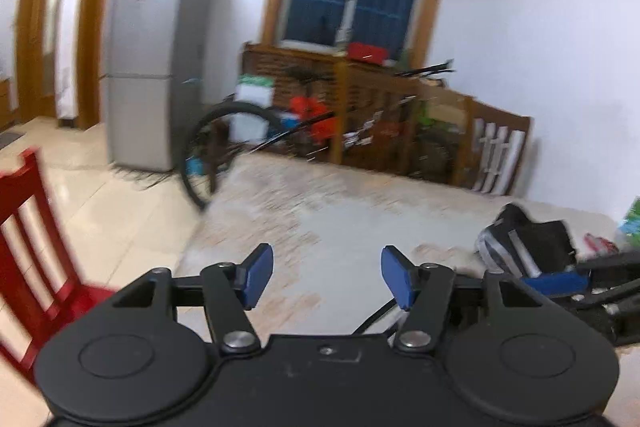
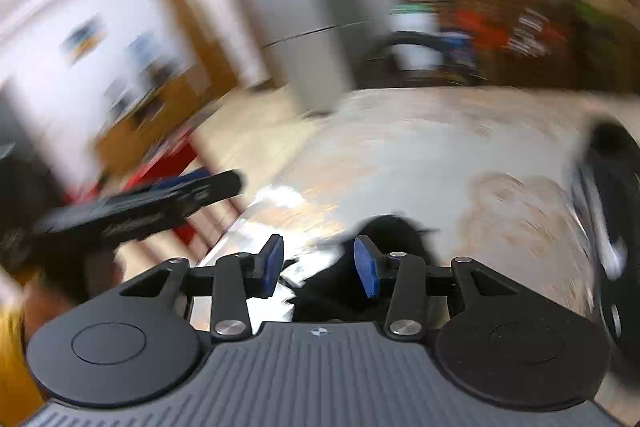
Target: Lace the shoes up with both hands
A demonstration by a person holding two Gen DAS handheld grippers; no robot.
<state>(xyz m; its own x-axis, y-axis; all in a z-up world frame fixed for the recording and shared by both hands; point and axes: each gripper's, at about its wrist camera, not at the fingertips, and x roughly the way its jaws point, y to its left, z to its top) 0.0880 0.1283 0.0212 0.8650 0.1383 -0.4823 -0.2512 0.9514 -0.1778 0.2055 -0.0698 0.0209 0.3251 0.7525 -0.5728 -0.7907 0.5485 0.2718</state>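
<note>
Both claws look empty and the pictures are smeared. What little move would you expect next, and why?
Probably swing the left claw rightward and down toward the black shoe lying on the table. Its blue pads stand apart with nothing between them, and the shoe sits off to its right. The right claw is open too, over a dark, blurred shape, so no lace is held yet.
</note>
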